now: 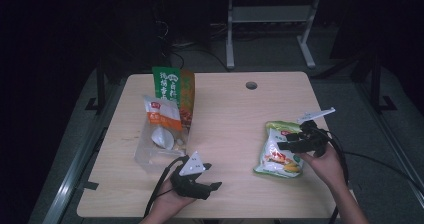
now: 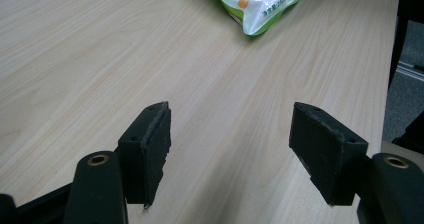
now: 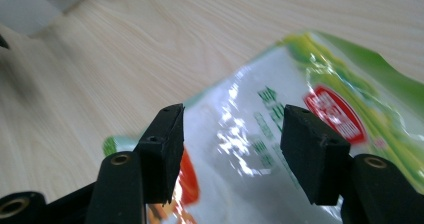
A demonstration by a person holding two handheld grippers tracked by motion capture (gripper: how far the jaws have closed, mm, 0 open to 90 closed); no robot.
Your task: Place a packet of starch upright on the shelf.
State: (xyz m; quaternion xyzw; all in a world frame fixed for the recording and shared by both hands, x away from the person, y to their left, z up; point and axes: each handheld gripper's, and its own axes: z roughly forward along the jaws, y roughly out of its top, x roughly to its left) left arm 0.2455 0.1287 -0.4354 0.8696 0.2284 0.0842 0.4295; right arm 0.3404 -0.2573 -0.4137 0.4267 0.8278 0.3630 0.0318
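Observation:
A green and white snack bag (image 1: 279, 150) lies flat on the right half of the wooden table (image 1: 225, 114). My right gripper (image 1: 284, 145) hovers over it, open, its jaws apart above the bag's (image 3: 280, 134) shiny white face. My left gripper (image 1: 212, 176) is low at the table's front, left of centre, open with only bare tabletop between its jaws (image 2: 230, 144). The bag's lower corner (image 2: 260, 4) shows far ahead of it in the left gripper view.
A tall green and orange packet (image 1: 173, 91) stands at the back left. In front of it lies a clear bag with an orange label (image 1: 161, 134). A round cable hole (image 1: 251, 85) is near the table's far edge. Dark floor and a white frame lie beyond.

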